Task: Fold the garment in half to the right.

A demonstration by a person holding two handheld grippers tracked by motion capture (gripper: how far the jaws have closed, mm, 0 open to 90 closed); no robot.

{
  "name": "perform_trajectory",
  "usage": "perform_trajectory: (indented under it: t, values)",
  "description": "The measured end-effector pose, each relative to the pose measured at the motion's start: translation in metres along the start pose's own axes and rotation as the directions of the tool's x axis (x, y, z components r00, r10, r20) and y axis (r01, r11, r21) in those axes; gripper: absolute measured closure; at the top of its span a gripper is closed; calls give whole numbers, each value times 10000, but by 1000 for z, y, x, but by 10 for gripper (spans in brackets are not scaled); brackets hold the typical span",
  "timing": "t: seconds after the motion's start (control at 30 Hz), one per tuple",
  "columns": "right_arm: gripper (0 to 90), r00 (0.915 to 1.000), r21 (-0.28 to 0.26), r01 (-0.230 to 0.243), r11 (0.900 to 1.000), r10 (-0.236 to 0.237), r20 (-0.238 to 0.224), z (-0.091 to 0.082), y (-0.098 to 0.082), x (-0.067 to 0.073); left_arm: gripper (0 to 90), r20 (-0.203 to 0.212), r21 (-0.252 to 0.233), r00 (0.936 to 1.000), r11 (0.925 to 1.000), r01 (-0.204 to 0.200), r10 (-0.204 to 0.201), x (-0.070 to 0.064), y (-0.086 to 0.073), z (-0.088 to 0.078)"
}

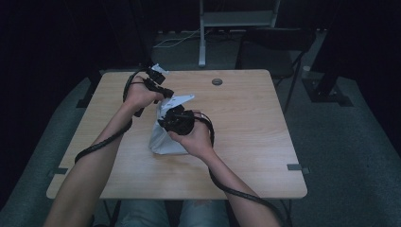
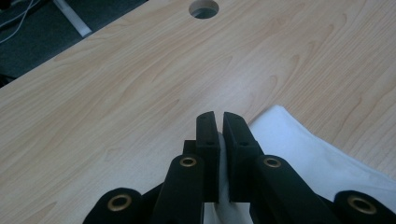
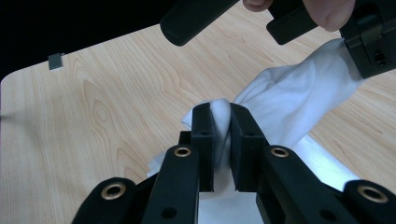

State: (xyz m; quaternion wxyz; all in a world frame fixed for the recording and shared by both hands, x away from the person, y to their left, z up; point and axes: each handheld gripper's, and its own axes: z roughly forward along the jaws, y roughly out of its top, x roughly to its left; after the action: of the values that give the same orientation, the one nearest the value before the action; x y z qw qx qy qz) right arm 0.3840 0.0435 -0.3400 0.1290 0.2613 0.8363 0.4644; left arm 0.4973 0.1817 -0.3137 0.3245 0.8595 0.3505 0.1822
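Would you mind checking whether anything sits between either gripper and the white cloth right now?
Nothing visible does. The left gripper and the right gripper are each already closed on a fold of the white cloth, holding it above the table.

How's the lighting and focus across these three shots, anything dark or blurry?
High view: dim, surroundings nearly black, the table and white cloth still readable. Left gripper view: evenly lit, wood grain sharp, no glare. Right gripper view: bright tabletop, the nearby left gripper at top soft and out of focus.
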Motion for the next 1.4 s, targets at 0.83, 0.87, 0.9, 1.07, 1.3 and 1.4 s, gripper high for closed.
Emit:
perform_trajectory:
  t: [0.83, 0.87, 0.9, 1.07, 1.3, 1.4]
  values:
    - [820, 9997, 59, -230, 9997, 229, 130, -5, -12, -8, 861, 215, -98, 9998, 9999, 64, -62, -7, 1, 11]
    - [820, 9997, 59, -230, 9997, 229, 130, -5, -12, -8, 860, 215, -98, 9998, 9999, 64, -62, -7, 1, 11]
    - [820, 9997, 70, -201, 9998, 200, 145, -5, -13, -9, 861, 216, -105, 9997, 9999, 65, -63, -7, 1, 11]
    - [820, 9996, 68, -244, 9997, 243, 174, -7, -14, -10, 861, 247, -118, 9997, 9999, 69, -66, -8, 2, 12]
    - [820, 9995, 95, -257, 9996, 256, 177, -7, -16, -11, 860, 287, -108, 9996, 9999, 84, -81, -9, 2, 14]
    - [820, 9994, 116, -282, 9995, 279, 203, -7, -17, -12, 861, 290, -116, 9996, 9999, 73, -70, -10, 2, 15]
